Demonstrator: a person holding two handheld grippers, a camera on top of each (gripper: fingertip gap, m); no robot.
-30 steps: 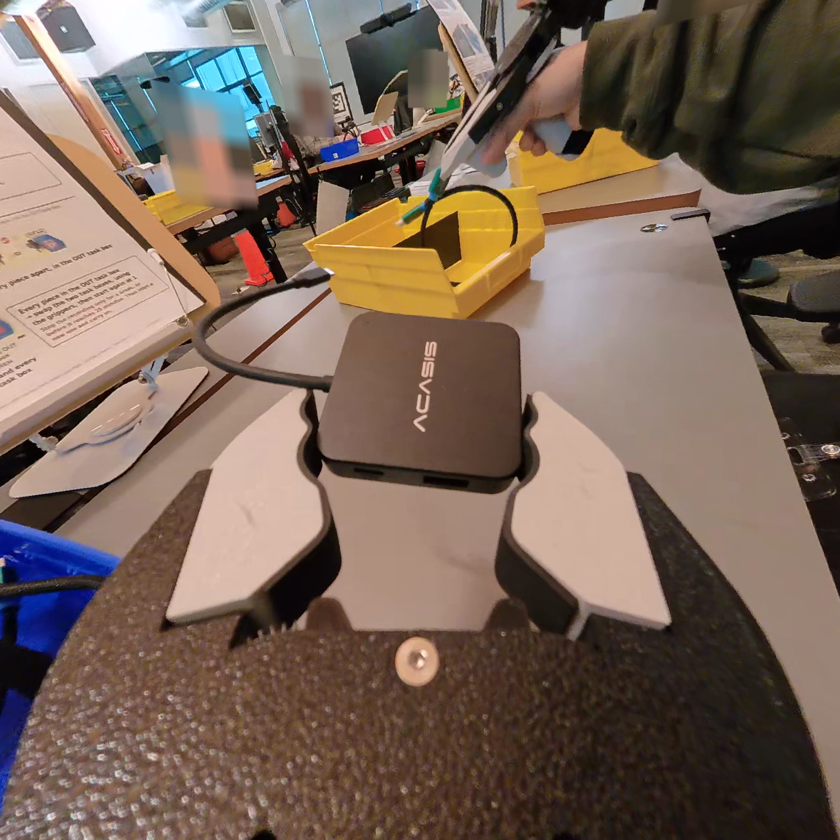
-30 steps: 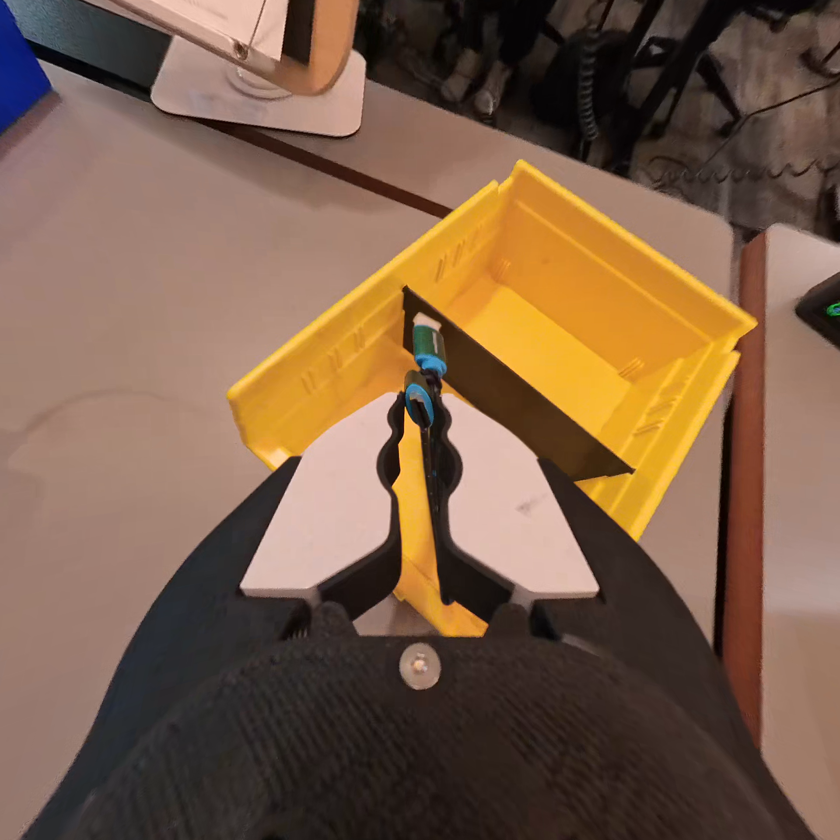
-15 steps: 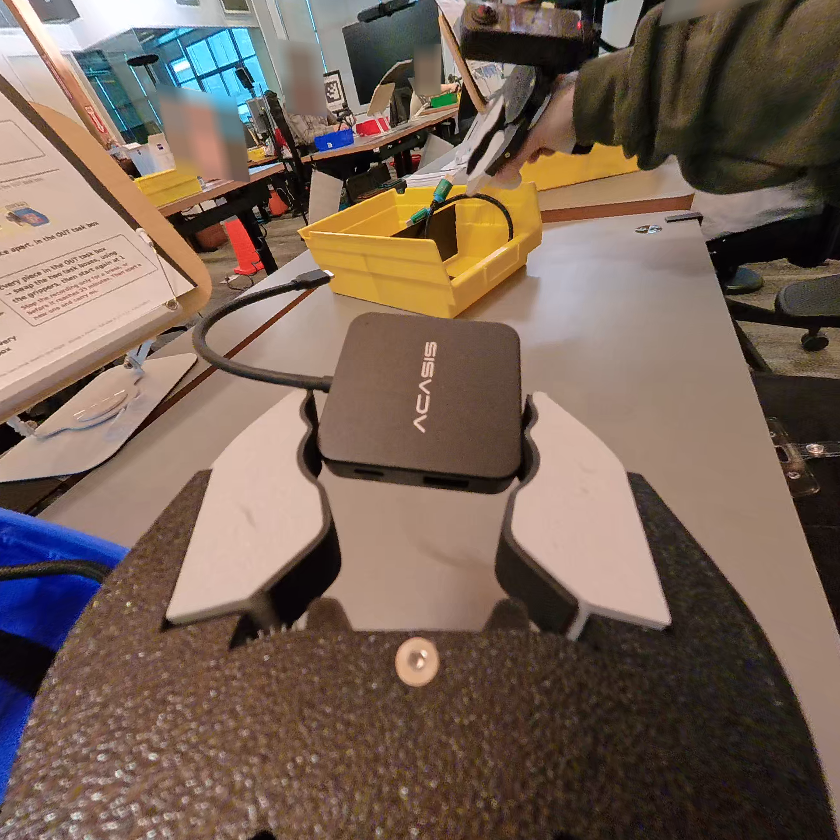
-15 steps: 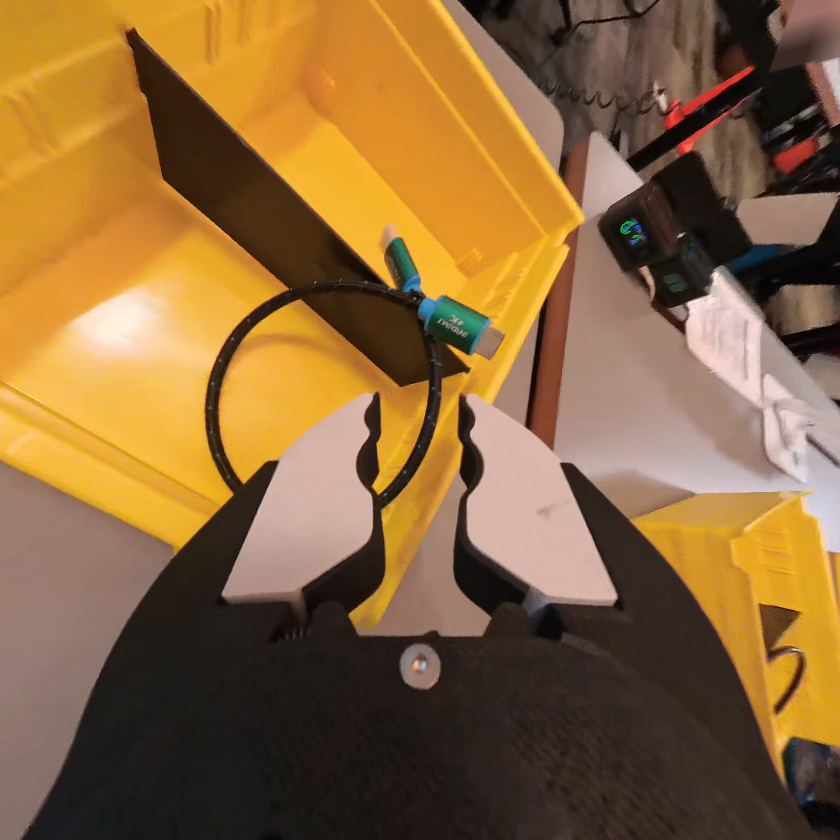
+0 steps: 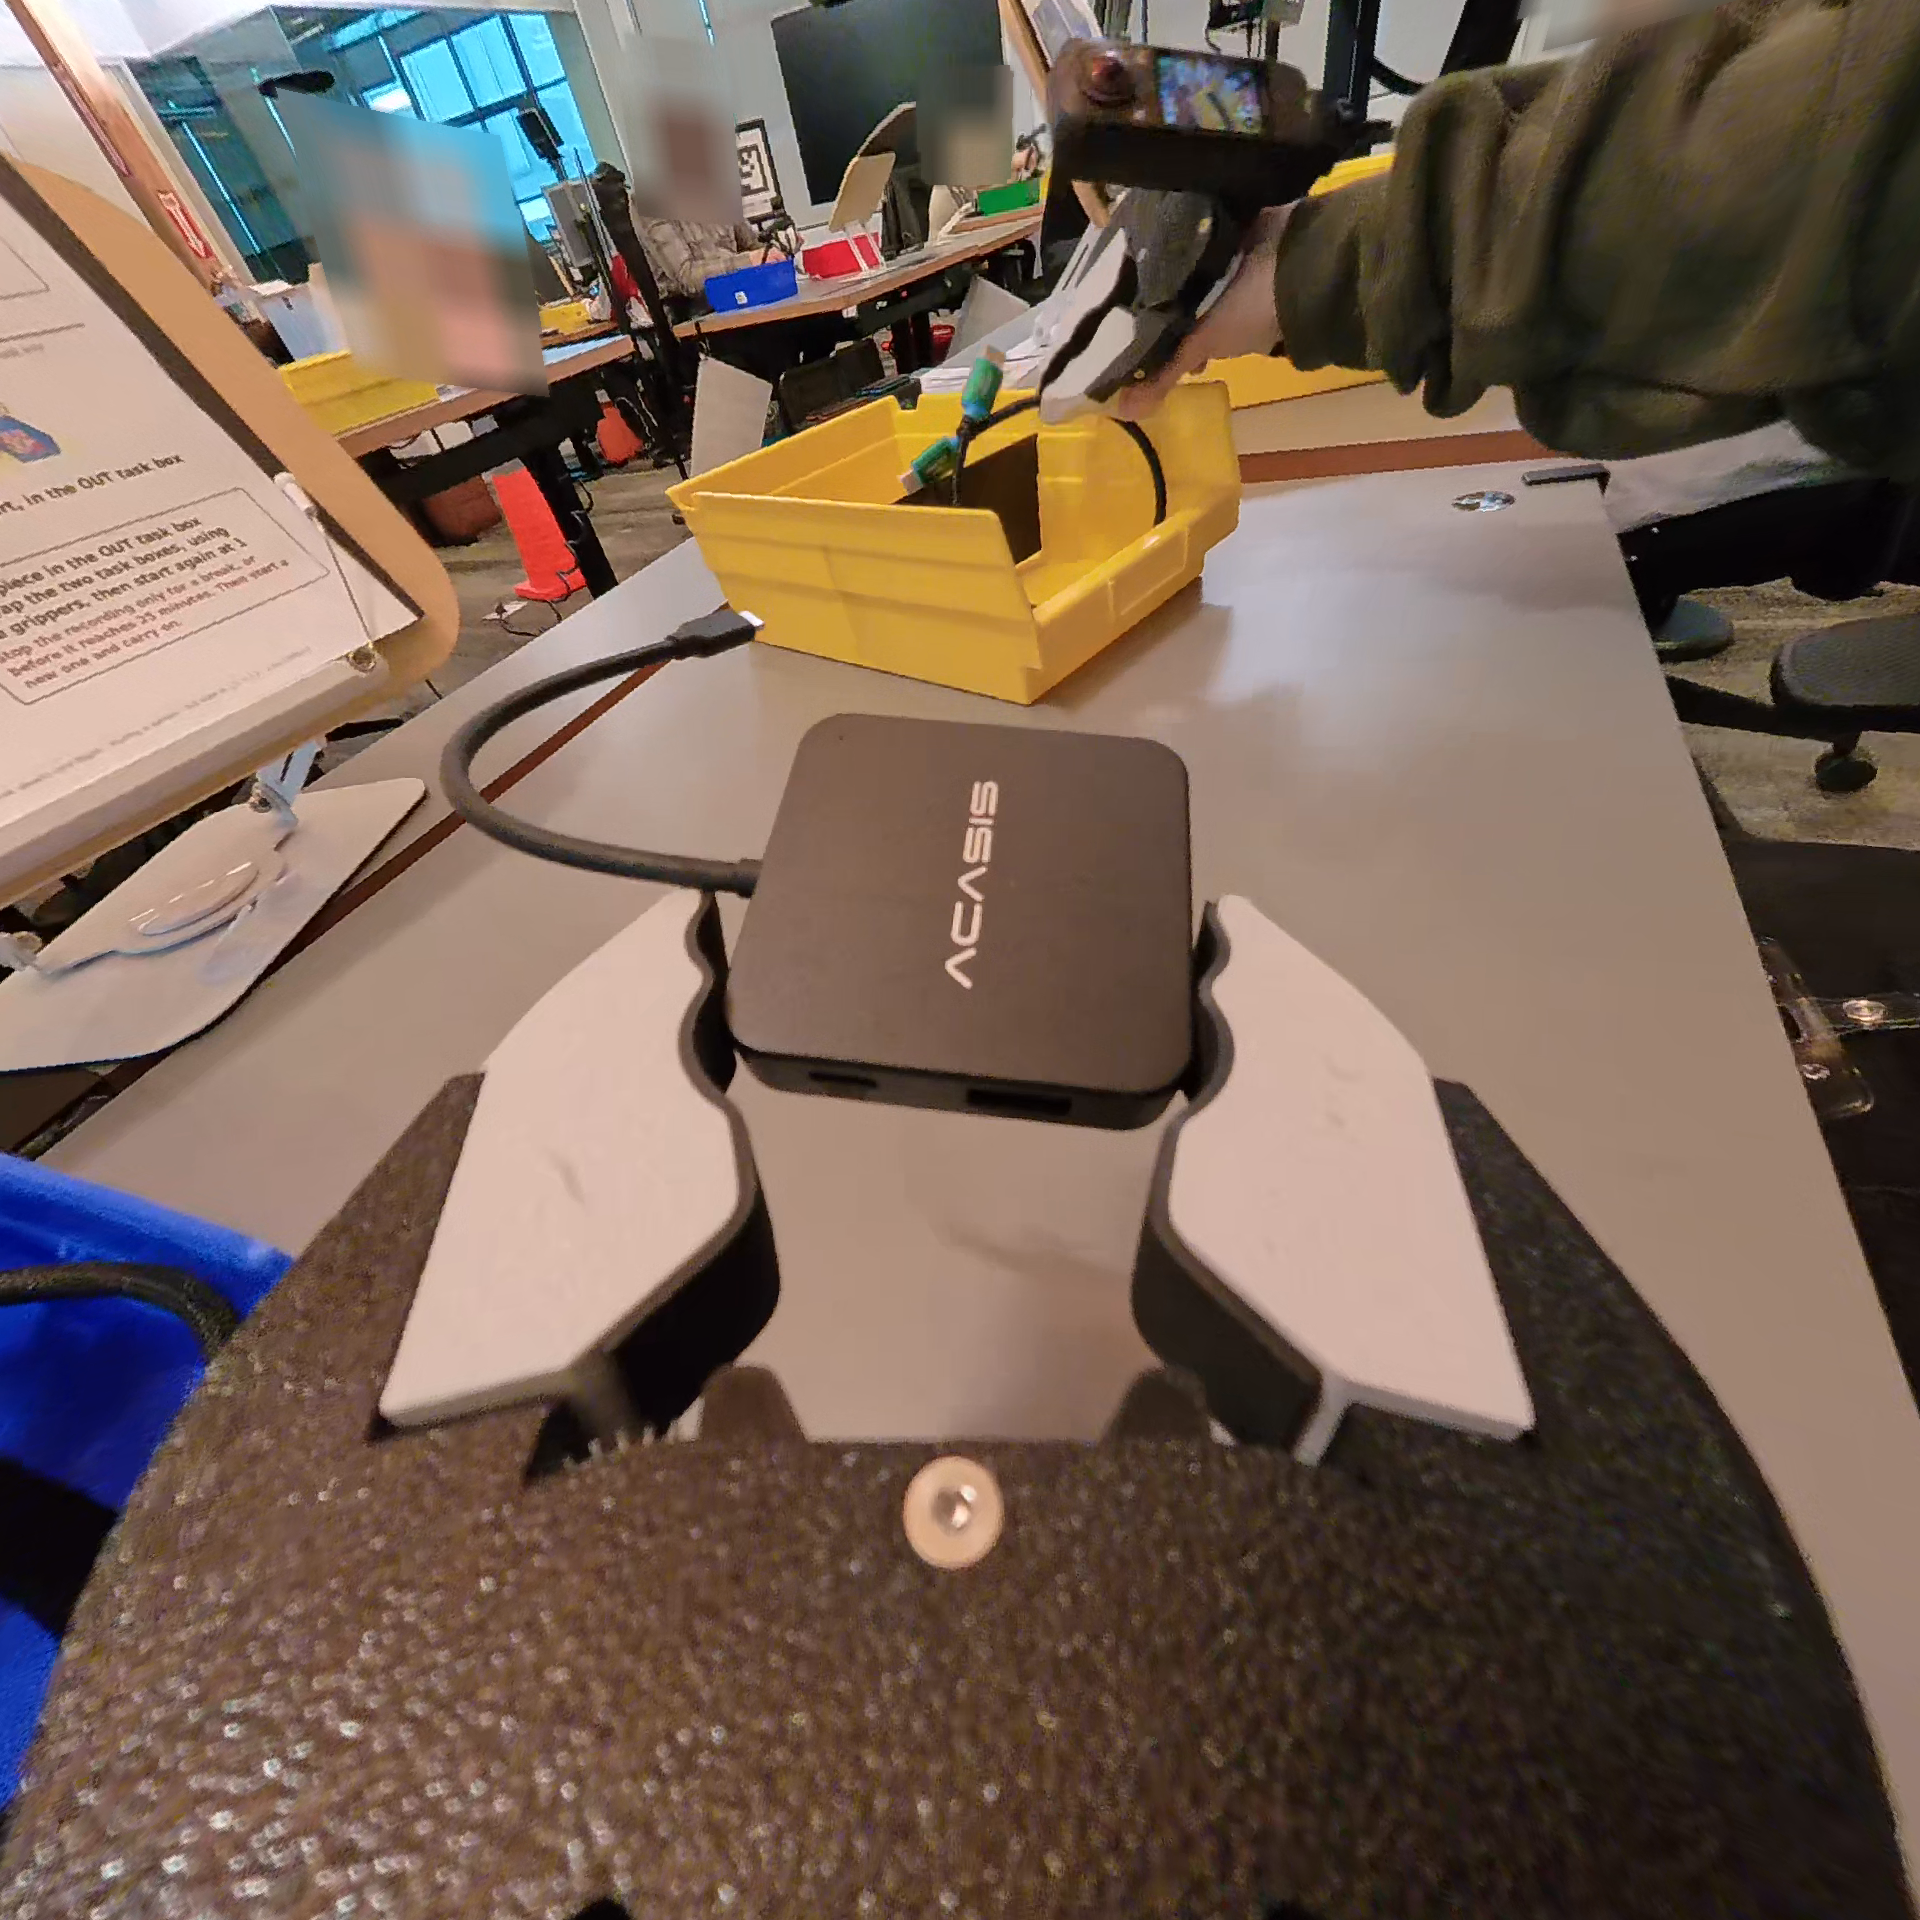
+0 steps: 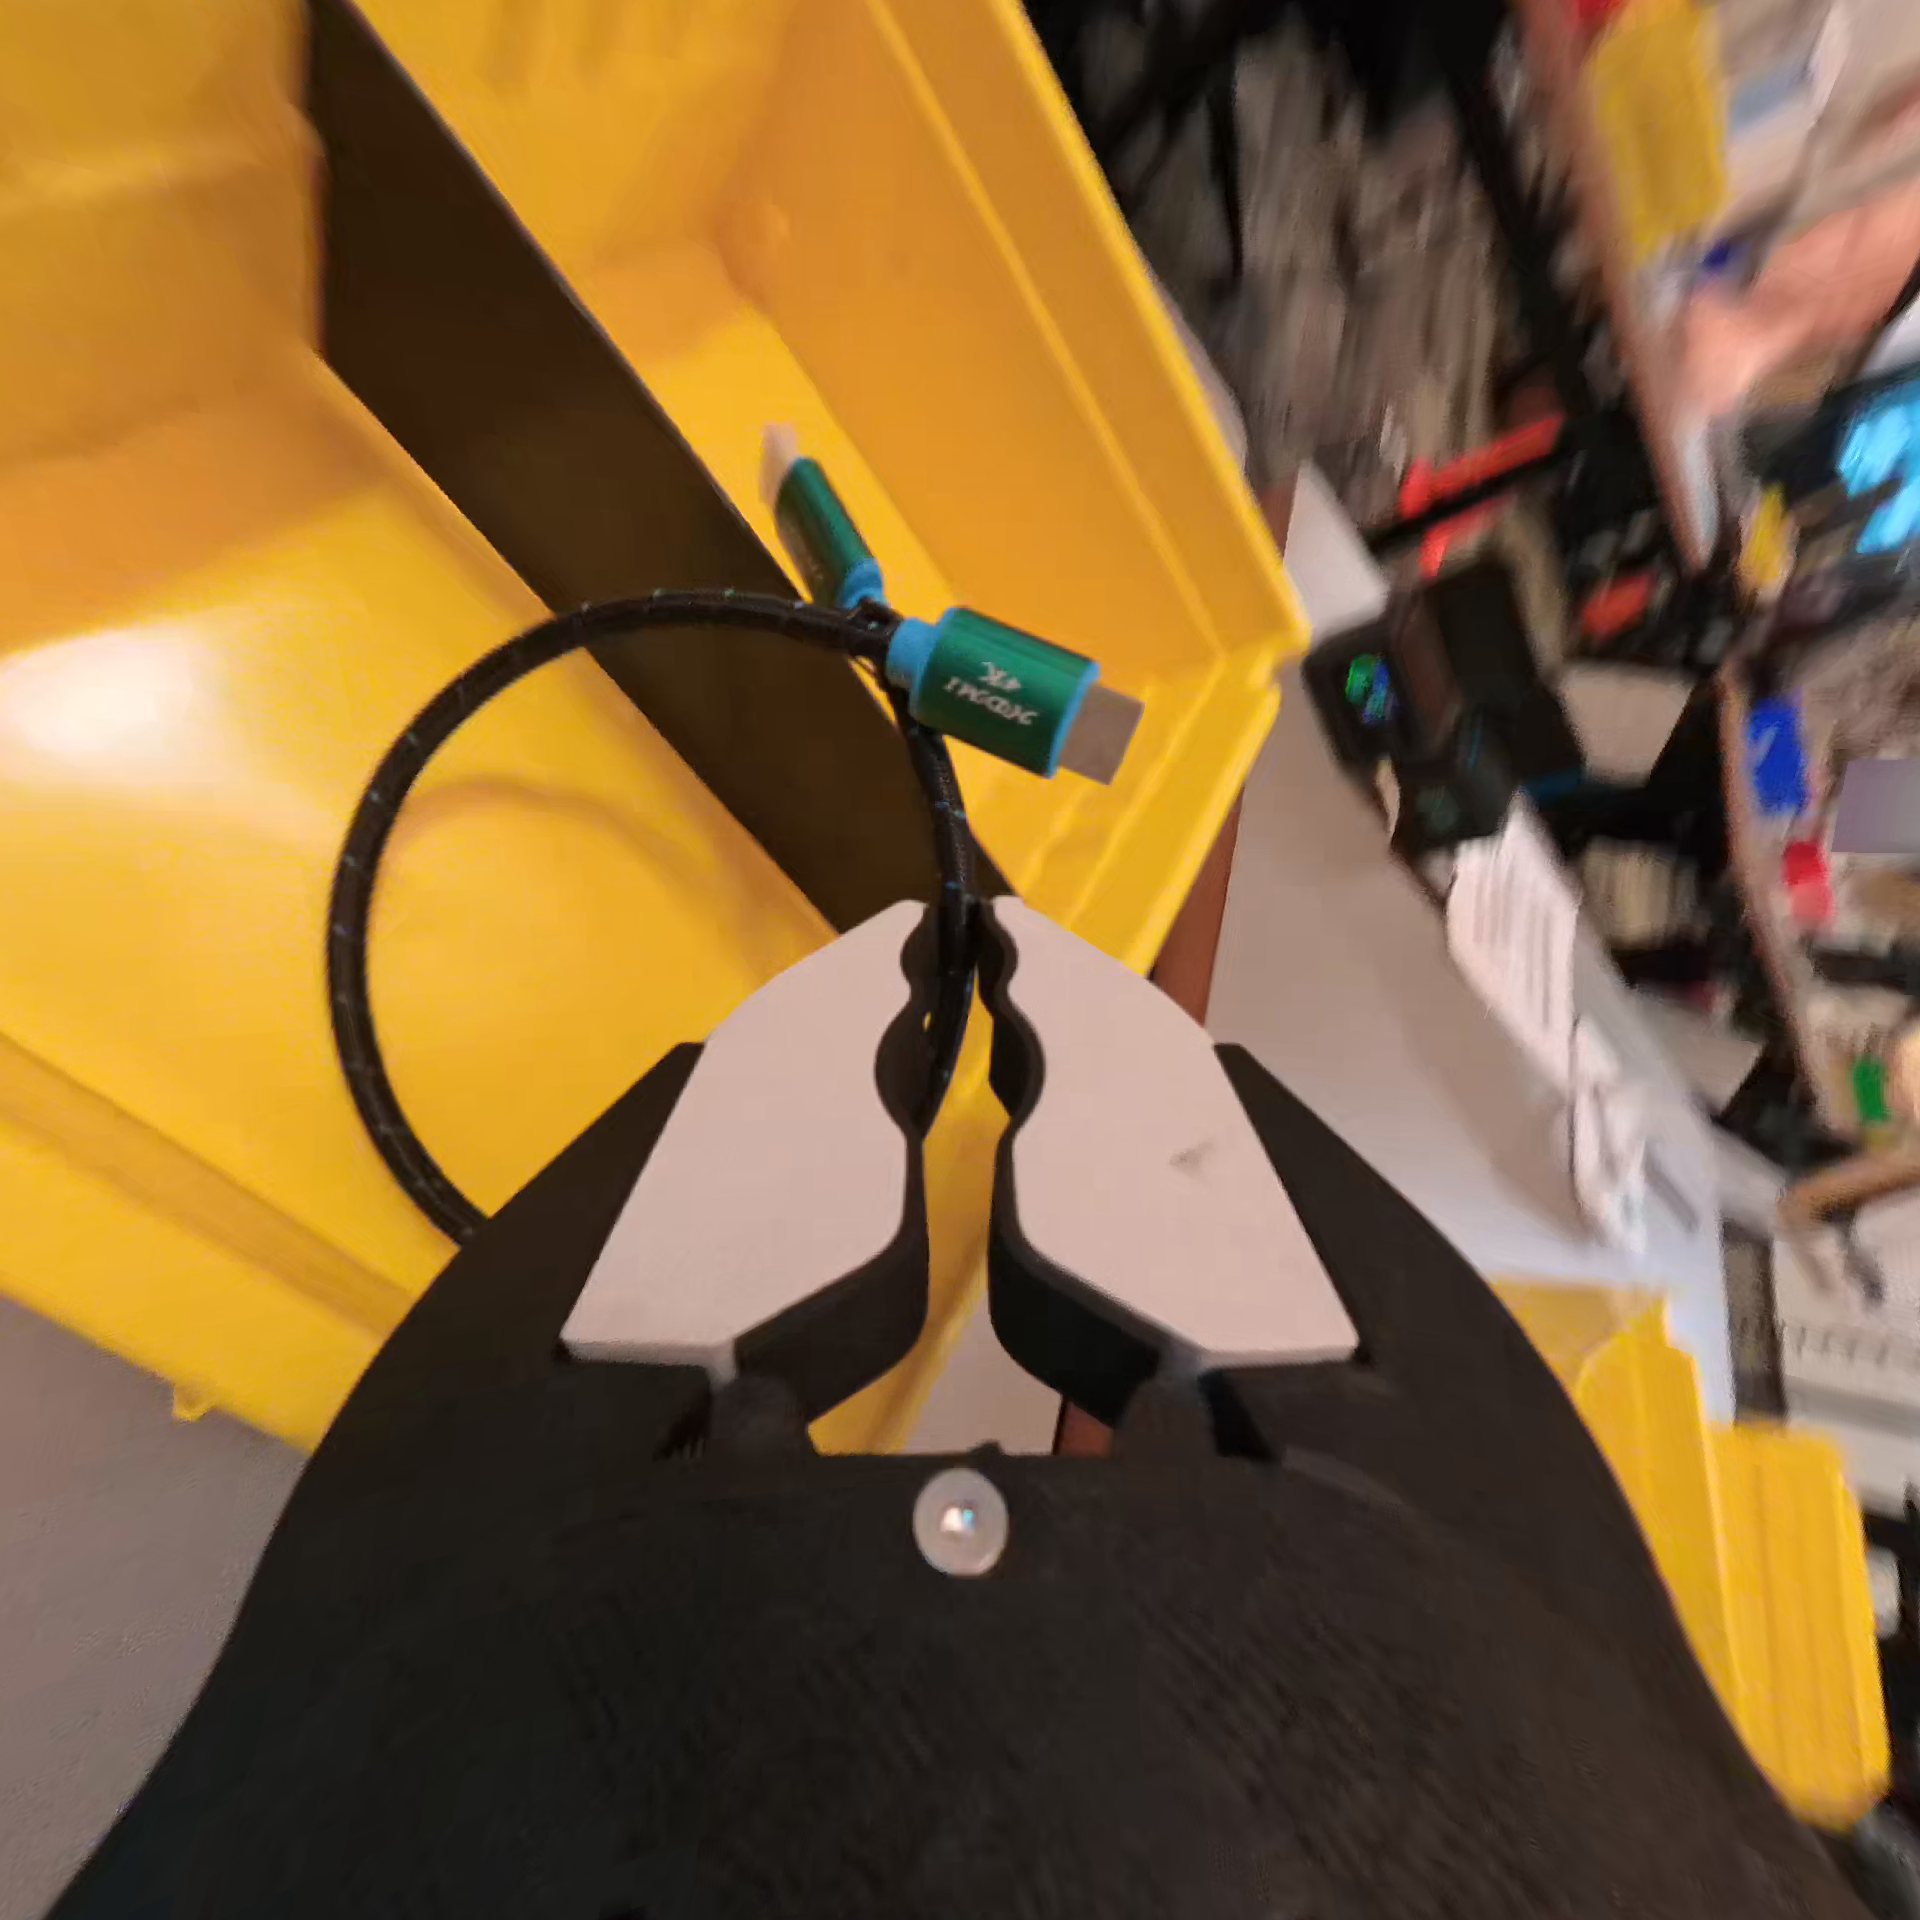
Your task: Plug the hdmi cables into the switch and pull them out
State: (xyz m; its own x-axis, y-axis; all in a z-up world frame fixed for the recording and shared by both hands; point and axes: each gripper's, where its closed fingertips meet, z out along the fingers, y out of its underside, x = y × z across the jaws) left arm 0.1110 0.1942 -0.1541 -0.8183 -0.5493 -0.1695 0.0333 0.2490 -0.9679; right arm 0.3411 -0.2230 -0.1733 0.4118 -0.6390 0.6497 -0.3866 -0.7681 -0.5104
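A flat black switch box [image 5: 966, 914] lies on the grey table, its short black lead [image 5: 540, 821] curling to the left. My left gripper [image 5: 961, 997] is shut on the switch, one finger on each side of it. My right gripper [image 6: 961, 920] is shut on the braided black HDMI cable [image 6: 353, 914], which hangs in a loop over the yellow bin [image 6: 935, 312]. The cable's two green plugs [image 6: 997, 691] stick out just past the fingertips. In the left wrist view the right gripper [image 5: 1081, 384] holds the cable [image 5: 1148, 468] above the yellow bin [image 5: 935, 592].
A black divider [image 6: 582, 436] splits the bin. A paper sheet on a stand [image 5: 156, 582] is at the left, a blue bin [image 5: 94, 1351] at the near left. A second yellow bin [image 6: 1714, 1558] sits at the right. A person's green sleeve [image 5: 1621, 208] reaches over the table.
My right gripper has shut on the cable; half a second ago its fingers were apart around it. The cable now hangs a little higher over the bin. My left gripper still holds the switch.
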